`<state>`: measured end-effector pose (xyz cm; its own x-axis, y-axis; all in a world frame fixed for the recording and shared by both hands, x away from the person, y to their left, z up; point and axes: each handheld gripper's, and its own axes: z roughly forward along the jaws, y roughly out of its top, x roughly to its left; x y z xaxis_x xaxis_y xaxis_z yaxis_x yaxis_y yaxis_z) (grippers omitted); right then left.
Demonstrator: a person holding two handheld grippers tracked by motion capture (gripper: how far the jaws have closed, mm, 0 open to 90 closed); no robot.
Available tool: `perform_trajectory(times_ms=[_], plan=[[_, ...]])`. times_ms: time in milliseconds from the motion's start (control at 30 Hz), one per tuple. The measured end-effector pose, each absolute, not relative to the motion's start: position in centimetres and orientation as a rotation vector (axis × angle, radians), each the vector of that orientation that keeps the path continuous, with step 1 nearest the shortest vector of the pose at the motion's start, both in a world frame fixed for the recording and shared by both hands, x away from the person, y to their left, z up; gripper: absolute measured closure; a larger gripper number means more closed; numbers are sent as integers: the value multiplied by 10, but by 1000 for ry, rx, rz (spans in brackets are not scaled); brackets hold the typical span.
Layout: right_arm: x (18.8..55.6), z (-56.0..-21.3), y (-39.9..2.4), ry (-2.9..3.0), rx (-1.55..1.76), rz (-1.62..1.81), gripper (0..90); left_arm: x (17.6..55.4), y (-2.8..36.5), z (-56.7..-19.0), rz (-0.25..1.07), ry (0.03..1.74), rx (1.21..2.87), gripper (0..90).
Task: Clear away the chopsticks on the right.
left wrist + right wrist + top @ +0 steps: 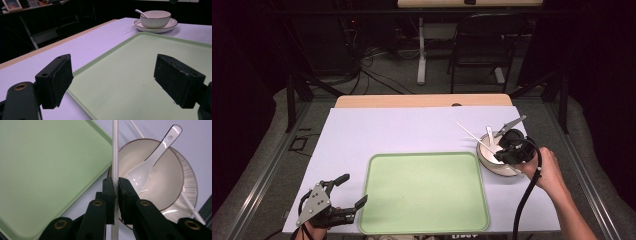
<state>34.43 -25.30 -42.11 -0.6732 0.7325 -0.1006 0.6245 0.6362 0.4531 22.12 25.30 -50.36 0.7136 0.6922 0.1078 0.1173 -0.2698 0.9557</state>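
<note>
My right gripper (115, 192) is shut on a white chopstick (115, 150), which points out over the left rim of a cream bowl (170, 185). A white ceramic spoon (152, 162) leans inside that bowl, and the bowl stands on a ribbed plate (191, 187). A second chopstick (190, 205) lies slanted across the plate beside the bowl. In the high view the right gripper (504, 155) hovers over the bowl (492, 155), right of the green tray (424, 192). My left gripper (355, 189) rests open at the tray's near left corner; its jaws (113, 80) hold nothing.
A lavender cloth (387, 130) covers the table, with the wooden edge (412, 101) showing at the far side. A black folding chair (484, 45) and a desk leg (422, 50) stand beyond. The right gripper's cable (527, 200) trails toward the near edge.
</note>
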Motion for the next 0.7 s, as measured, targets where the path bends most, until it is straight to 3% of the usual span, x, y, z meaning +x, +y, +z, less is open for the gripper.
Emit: perform_trajectory(times_ms=[700], plan=[[311,-470,-211,2613,1311,551,839,221,253,-503,633,642,1782,154]])
